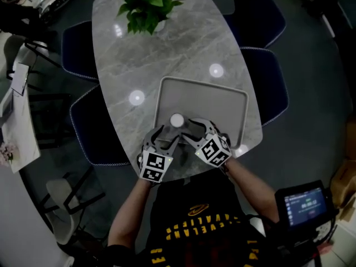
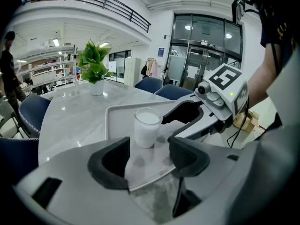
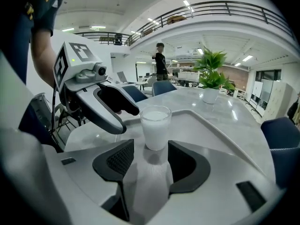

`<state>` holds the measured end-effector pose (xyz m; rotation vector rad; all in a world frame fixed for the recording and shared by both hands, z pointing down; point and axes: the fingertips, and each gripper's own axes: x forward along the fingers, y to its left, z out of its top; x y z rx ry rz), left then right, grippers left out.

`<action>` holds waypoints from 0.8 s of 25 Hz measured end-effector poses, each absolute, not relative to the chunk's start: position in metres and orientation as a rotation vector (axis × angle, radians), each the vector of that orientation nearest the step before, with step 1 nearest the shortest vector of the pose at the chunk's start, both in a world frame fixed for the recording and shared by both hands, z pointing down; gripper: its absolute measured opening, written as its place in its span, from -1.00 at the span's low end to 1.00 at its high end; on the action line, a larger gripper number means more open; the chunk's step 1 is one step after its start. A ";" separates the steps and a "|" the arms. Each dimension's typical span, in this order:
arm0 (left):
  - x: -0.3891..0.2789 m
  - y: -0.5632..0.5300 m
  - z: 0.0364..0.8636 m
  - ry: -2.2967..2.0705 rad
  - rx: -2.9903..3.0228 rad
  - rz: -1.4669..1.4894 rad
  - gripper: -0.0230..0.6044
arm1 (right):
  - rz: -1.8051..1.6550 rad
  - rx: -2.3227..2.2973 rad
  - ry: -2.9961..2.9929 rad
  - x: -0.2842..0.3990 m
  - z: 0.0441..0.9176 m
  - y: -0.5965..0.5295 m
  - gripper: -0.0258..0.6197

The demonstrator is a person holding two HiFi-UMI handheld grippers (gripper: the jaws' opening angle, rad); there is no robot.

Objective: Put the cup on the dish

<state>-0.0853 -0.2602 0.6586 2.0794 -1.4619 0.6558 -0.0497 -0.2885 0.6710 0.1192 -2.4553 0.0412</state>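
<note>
1. Cup (image 3: pixel 155 127) stands upright on the grey tray (image 1: pixel 222 102), close to the tray's near edge. The tray lies on the marble table (image 1: pixel 167 54), with a potted plant (image 1: pixel 147 4) at the far end.
2. No other dish shows, so the tray is likely the dish. By that reading the cup already sits where the task wants it.
3. Left gripper (image 2: pixel 149 156): jaws spread wide, nothing pinched. The cup is just past the tips, in line with the gap, with no pad touching it.
4. Right gripper (image 3: pixel 151 161): jaws spread wide too, and empty. The cup is just ahead of its tips, centred on the gap.
5. The 2 grippers come at the cup from either side and sit close together near the table edge.
6. Handling, as a judgement: the cup is small and stiff, with smooth walls that look slippery, probably glass or hard plastic. It looks white inside, perhaps milk, but I cannot tell whether it is full. If it is, it will be heavier and quick to spill when tilted.
7. Best hold: 1 gripper only, pads on opposite sides at mid-height, below the rim. Squeeze firmly but not hard, and keep it upright.
</note>
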 end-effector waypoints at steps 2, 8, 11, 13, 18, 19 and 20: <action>-0.083 -0.249 0.648 -1.466 2.100 0.649 -0.08 | 0.058 0.140 -2.470 -0.046 0.662 -0.278 -0.20; -0.078 -0.249 0.643 -1.425 2.123 0.629 -0.20 | 0.142 0.186 -2.544 -0.042 0.649 -0.287 -0.90; -0.076 -0.240 0.633 -1.432 2.157 0.593 -0.76 | 0.216 0.195 -2.573 -0.041 0.640 -0.280 -0.90; -0.074 -0.227 0.621 -1.445 2.178 0.563 -0.92 | 0.270 0.220 -2.598 -0.038 0.627 -0.267 -0.90; -0.073 -0.221 0.602 -1.473 2.172 0.482 -0.92 | 0.356 0.319 -2.635 -0.030 0.609 -0.266 -0.90; -0.074 -0.223 0.599 -1.477 2.168 0.465 -0.92 | 0.369 0.340 -2.638 -0.030 0.608 -0.269 -0.90; -0.075 -0.226 0.596 -1.479 2.166 0.448 -0.92 | 0.378 0.363 -2.641 -0.030 0.607 -0.272 -0.90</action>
